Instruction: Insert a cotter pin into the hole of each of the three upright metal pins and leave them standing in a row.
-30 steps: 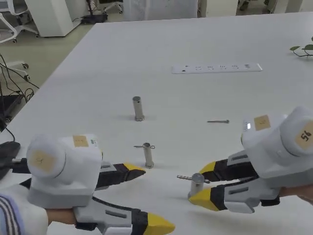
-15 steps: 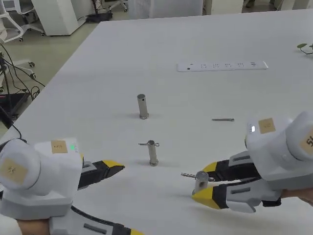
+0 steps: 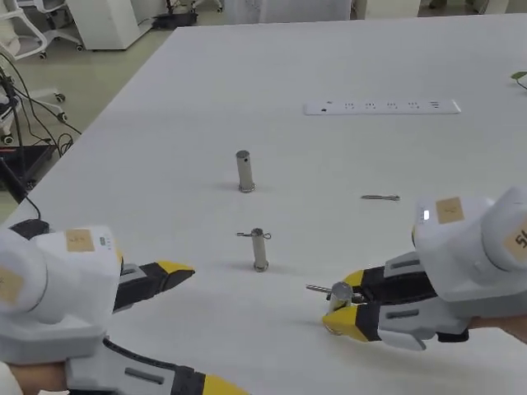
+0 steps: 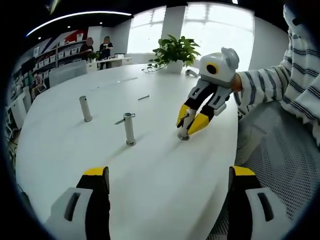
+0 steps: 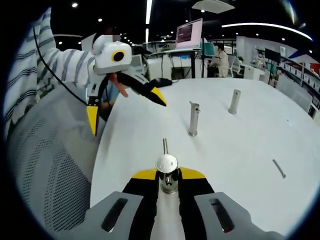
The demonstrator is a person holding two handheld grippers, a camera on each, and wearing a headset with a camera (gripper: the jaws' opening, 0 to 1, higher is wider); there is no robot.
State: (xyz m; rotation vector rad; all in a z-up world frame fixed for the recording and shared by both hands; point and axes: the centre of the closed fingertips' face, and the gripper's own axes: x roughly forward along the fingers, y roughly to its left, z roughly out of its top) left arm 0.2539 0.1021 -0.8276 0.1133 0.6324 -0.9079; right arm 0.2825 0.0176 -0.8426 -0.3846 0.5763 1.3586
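Three upright metal pins stand in a diagonal row on the white table (image 3: 165, 123). The far pin (image 3: 244, 171) (image 4: 85, 108) (image 5: 233, 101) has no cotter pin through it. The middle pin (image 3: 260, 249) (image 4: 129, 129) (image 5: 194, 119) carries a cotter pin through its head. My right gripper (image 3: 342, 306) (image 5: 168, 176) is shut on the near pin (image 3: 338, 298) (image 5: 168, 170), which also has a cotter pin sticking out. A loose cotter pin (image 3: 380, 197) (image 5: 279, 168) lies flat to the right. My left gripper (image 3: 198, 329) (image 4: 168, 175) is open at lower left and holds nothing.
A white power strip (image 3: 381, 107) lies across the far side of the table. The table's left edge drops to a floor with cables and chairs. A potted plant (image 4: 175, 50) stands at the far end in the left gripper view.
My left gripper has drawn back to the lower left, away from the middle pin. The right gripper has closed in on the near pin. The head camera has shifted a little.
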